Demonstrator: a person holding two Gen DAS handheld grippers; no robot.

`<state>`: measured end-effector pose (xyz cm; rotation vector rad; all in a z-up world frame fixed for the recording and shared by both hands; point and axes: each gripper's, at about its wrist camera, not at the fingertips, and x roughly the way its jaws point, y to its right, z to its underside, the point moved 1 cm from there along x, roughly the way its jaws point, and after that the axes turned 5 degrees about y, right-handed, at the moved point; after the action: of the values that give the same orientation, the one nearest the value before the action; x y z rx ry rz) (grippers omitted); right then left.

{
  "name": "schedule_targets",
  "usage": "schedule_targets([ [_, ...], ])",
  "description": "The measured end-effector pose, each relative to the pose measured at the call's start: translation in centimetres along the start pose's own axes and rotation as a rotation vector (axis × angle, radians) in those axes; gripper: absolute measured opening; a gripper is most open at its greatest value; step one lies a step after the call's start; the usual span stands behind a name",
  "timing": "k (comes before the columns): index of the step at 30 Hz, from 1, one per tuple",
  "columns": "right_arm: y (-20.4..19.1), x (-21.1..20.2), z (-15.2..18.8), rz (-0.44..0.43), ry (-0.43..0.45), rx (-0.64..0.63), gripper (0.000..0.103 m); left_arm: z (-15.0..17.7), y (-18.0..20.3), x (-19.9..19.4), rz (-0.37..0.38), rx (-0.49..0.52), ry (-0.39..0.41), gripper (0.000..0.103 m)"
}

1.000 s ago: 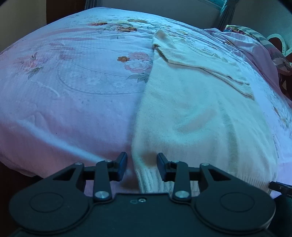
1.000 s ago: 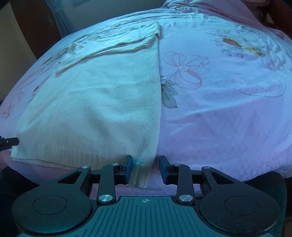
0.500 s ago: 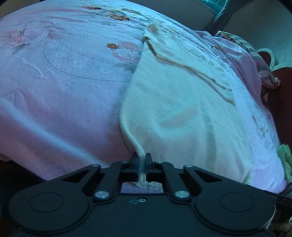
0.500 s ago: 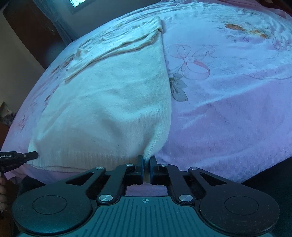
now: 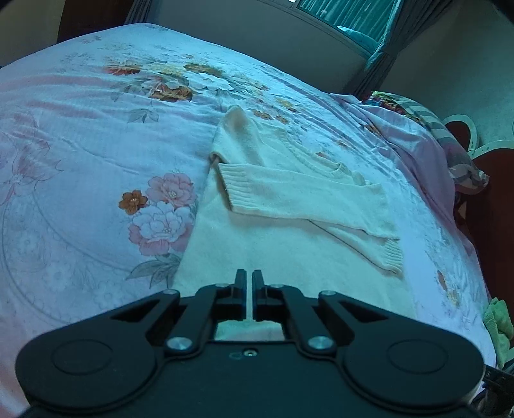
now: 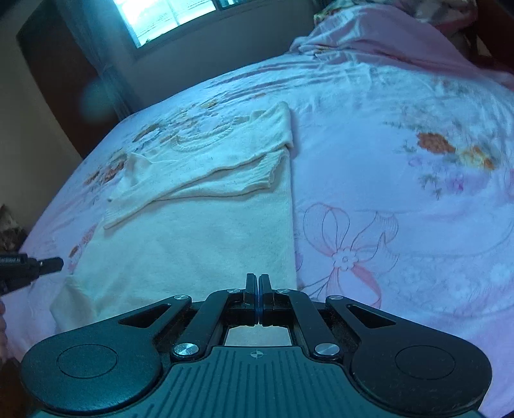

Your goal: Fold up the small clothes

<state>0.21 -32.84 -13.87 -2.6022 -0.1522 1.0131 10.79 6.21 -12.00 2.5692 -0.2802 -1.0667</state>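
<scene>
A cream knit sweater point(image 5: 289, 244) lies on the pink floral bedspread point(image 5: 80, 167), both sleeves folded across its chest. My left gripper point(image 5: 249, 283) is shut on the sweater's bottom hem at its left corner and holds it lifted over the body. In the right wrist view the sweater point(image 6: 199, 238) fills the left half. My right gripper point(image 6: 258, 286) is shut on the hem's right corner, also lifted. The held hem is mostly hidden under the fingers. The left gripper's tip point(image 6: 48, 265) shows at the far left edge.
The bedspread point(image 6: 401, 193) stretches wide to the right. A bunched pink sheet and patterned pillow point(image 5: 443, 135) lie at the bed's head. A green cloth point(image 5: 498, 321) sits at the bed's right edge. A window point(image 6: 167, 16) and wall stand beyond.
Both grippers closed on the sweater's bottom corners, then lifted and carried the hem forward toward the sleeves and neckline.
</scene>
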Motion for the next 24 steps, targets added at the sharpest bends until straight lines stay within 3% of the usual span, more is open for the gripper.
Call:
schedule_targets([
  [3, 0.4, -0.6, 1.6, -0.039, -0.106, 0.005, 0.000, -0.3, -0.2, 2.0, -0.028, 0.022, -0.028, 0.002],
  [8, 2.7, -2.4, 7.0, 0.016, -0.238, 0.050, 0.000, 0.7, -0.4, 1.8, -0.021, 0.012, -0.062, 0.002],
  [10, 3.3, -3.2, 8.5, 0.017, -0.260, 0.100, 0.000, 1.4, -0.3, 1.0, -0.039, 0.052, -0.065, 0.008],
  [14, 3.8, -3.3, 10.3, -0.023, -0.289, 0.187, 0.001, 2.5, -1.1, 0.1, -0.053, 0.070, -0.085, 0.008],
  [17, 3.9, -3.0, 10.9, -0.044, -0.303, 0.237, 0.004, 3.3, -1.3, -0.1, -0.055, 0.087, -0.099, 0.016],
  [18, 4.0, -3.2, 10.8, -0.054, -0.300, 0.259, 0.014, 3.4, -1.2, -0.3, -0.054, 0.101, -0.100, 0.016],
  [19, 4.1, -3.5, 10.8, -0.061, -0.291, 0.272, 0.034, 3.5, -1.1, -0.4, -0.046, 0.119, -0.100, 0.016],
  [21, 4.2, -4.2, 10.3, -0.059, -0.254, 0.280, 0.060, 3.6, -0.6, -0.3, -0.031, 0.169, -0.112, 0.021],
  [24, 4.1, -4.2, 9.9, -0.039, -0.232, 0.263, 0.059, 3.8, 0.0, 0.3, -0.019, 0.243, -0.137, 0.021],
])
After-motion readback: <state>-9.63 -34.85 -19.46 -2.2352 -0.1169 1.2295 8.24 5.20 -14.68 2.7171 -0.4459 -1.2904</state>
